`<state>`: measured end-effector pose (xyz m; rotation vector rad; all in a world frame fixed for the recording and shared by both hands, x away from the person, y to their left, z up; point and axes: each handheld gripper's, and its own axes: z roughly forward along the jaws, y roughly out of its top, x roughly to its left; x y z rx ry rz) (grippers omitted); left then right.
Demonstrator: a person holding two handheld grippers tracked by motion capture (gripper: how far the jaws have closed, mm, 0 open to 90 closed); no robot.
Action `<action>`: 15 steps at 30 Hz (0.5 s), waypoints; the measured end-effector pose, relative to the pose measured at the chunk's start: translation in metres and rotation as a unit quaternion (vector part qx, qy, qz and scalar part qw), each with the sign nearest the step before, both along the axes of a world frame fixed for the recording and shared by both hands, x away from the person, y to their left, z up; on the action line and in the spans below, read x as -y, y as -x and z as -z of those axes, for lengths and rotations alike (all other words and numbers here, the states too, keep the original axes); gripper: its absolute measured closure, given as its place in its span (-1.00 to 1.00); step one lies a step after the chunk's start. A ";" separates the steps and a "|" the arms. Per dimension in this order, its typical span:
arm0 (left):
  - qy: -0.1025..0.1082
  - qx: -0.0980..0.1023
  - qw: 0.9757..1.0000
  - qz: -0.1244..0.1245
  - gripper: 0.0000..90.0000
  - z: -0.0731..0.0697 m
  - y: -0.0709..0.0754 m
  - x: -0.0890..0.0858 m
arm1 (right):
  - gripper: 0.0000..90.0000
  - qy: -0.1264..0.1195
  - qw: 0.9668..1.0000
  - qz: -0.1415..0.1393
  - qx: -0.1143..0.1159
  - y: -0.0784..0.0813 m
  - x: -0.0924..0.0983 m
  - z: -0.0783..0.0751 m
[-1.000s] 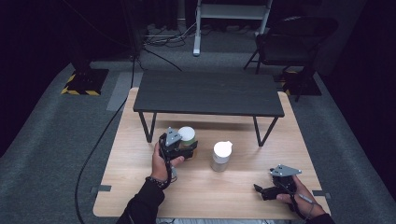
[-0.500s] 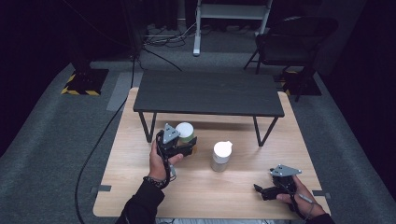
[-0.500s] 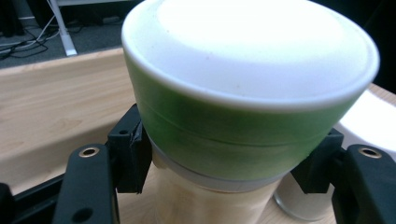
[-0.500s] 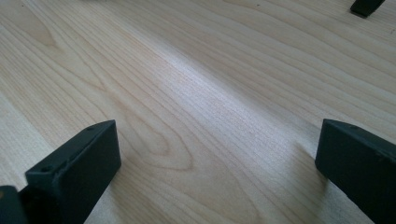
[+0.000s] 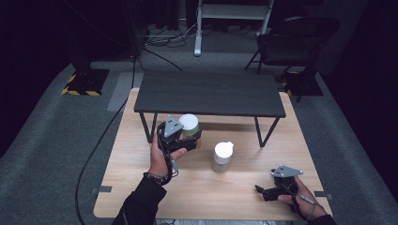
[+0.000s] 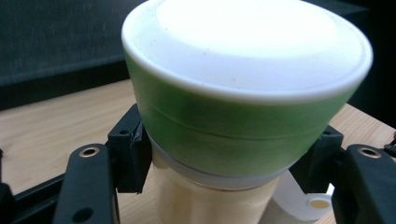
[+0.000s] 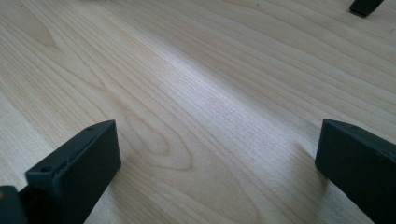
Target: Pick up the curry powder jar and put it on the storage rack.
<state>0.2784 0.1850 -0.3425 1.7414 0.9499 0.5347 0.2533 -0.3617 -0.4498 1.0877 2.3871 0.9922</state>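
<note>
Two grippers | your left gripper (image 5: 190, 142) jaws clamp the upright green-banded white-lidded jar (image 5: 189, 125) below its lid | right gripper (image 5: 263, 191) jaws wide, empty, farther off on the desk (image 5: 234, 187)

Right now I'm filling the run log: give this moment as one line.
left tool: shut on jar, off the table | right tool: open, idle on table | bottle: upright, untouched

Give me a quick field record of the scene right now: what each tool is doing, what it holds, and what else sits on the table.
left tool: shut on green-banded jar with white lid, just below the band
right tool: open, nothing between jaws, low over light wooden tabletop
other jar: clear jar with white lid, standing mid-table
behind: low black bench
</note>
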 end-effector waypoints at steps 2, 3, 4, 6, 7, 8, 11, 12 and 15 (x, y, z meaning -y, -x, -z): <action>-0.001 0.003 1.000 0.000 -0.25 -0.007 0.001 0.001 | -1.00 0.000 1.000 0.000 0.000 0.000 0.000 0.000; -0.003 0.005 1.000 0.001 -0.25 -0.011 0.001 0.002 | -1.00 0.000 1.000 0.000 0.000 0.000 0.000 0.000; -0.004 0.006 1.000 0.000 -0.25 -0.014 0.001 0.003 | -1.00 0.000 1.000 0.000 0.000 0.000 0.000 0.000; -0.006 0.010 1.000 -0.001 -0.25 -0.021 0.001 0.004 | -1.00 0.000 1.000 0.000 0.000 0.000 0.000 0.000; -0.009 0.012 1.000 -0.002 -0.25 -0.024 0.001 0.005 | -1.00 0.000 1.000 0.000 0.000 0.000 0.000 0.000; -0.010 0.015 1.000 -0.004 -0.25 -0.026 0.001 0.007 | -1.00 0.000 1.000 0.000 0.000 0.000 0.000 0.000; -0.012 0.017 1.000 -0.004 -0.25 -0.034 -0.001 0.007 | -1.00 0.000 1.000 0.000 0.000 0.000 0.000 0.000; -0.011 0.017 1.000 -0.003 -0.24 -0.036 -0.002 0.007 | -1.00 0.000 1.000 0.000 0.000 0.000 0.000 0.000; -0.014 0.021 1.000 -0.005 -0.24 -0.043 -0.003 0.009 | -1.00 0.000 1.000 0.000 0.000 0.000 0.000 0.000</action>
